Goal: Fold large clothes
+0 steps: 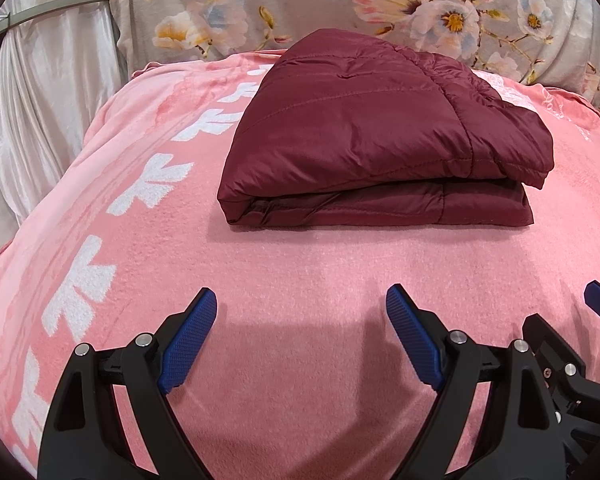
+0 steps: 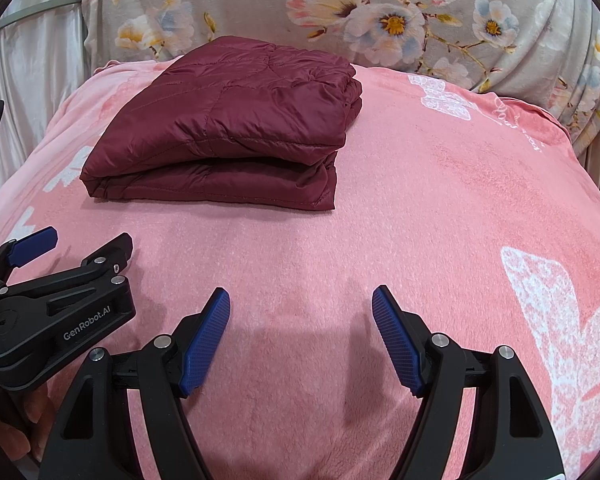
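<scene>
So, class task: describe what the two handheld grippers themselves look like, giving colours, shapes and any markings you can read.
Both match. The left gripper and right gripper have black frames with triangular cut-outs, silver round pivot pins, and two fingers faced with blue cross-hatched pads. In the right wrist view the left gripper's black body carries white lettering, "GenRobot.AI". No cables or sleeves show.
</scene>
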`<state>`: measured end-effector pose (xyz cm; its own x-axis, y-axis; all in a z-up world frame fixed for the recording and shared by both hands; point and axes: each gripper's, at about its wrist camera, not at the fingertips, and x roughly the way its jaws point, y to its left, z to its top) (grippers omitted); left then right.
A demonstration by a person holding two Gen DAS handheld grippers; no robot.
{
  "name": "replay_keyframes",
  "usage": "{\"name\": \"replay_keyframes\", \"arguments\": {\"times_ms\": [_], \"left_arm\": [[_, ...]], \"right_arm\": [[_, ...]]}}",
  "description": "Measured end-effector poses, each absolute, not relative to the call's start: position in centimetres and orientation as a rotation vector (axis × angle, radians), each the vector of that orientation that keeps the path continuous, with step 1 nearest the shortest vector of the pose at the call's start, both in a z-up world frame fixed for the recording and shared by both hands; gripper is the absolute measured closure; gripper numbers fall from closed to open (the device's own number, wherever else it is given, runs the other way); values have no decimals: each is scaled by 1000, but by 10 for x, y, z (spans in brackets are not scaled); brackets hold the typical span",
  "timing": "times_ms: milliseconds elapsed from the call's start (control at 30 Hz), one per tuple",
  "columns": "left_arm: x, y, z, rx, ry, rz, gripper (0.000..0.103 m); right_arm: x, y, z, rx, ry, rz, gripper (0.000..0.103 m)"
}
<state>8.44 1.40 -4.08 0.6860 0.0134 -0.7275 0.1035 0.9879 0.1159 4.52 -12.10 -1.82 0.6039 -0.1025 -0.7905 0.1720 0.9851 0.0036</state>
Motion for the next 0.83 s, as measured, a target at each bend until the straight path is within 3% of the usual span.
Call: {"name": "replay_keyframes", "arguments": {"times_ms": [833], "left_arm": [[84, 13, -39, 154, 808, -54, 19]], "right_arm": [[45, -121, -18, 81, 908, -159, 31]]}}
